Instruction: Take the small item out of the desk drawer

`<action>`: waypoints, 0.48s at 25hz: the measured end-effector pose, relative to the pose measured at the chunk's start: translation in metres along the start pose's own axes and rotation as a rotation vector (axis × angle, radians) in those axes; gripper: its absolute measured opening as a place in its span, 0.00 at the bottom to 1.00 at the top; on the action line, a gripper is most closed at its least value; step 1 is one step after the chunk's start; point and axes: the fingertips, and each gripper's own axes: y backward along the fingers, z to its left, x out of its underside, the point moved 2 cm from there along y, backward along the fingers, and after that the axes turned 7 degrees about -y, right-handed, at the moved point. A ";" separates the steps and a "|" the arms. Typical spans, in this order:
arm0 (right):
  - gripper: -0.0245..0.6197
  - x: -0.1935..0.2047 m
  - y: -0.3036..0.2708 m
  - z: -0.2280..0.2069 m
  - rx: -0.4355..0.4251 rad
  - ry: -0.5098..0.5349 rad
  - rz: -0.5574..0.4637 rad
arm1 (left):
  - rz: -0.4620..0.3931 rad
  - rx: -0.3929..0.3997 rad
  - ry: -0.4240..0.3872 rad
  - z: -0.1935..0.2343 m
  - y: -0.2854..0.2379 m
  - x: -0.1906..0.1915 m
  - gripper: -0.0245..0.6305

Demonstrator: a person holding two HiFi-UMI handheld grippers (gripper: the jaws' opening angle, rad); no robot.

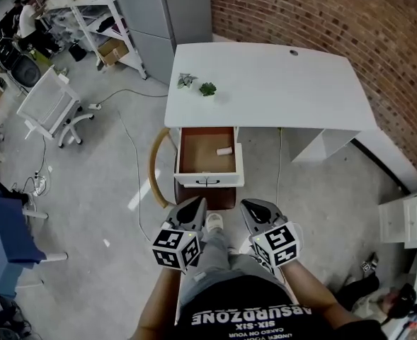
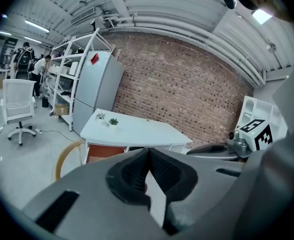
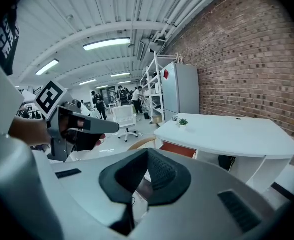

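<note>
- Upper centre of the head view: the small item (image 1: 224, 151), a pale stub lying left to right across the frame, sits at the right of the open drawer (image 1: 207, 179) of the white desk (image 1: 265, 83). The left gripper (image 1: 194, 207) and right gripper (image 1: 253, 208) hang well below it at lower centre, the right seemingly slightly nearer. A chair (image 1: 155, 165) stands between the grippers and the drawer front, and two small plants (image 1: 197, 84) sit on the desk.
- Centre of the left gripper view: the jaws are pressed together with nothing between them. The desk (image 2: 137, 131) lies ahead, just above them.
- Centre of the right gripper view: the jaws meet, empty. The desk (image 3: 226, 134) fills the right, with the drawer's orange edge (image 3: 179, 149) below it.
</note>
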 end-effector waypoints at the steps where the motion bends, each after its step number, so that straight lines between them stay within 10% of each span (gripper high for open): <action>1: 0.03 -0.004 -0.005 -0.006 0.004 -0.001 0.003 | 0.001 0.005 -0.002 0.004 -0.008 -0.005 0.05; 12: 0.03 -0.042 -0.064 -0.051 0.048 -0.024 0.015 | 0.014 0.043 -0.013 0.055 -0.073 -0.044 0.05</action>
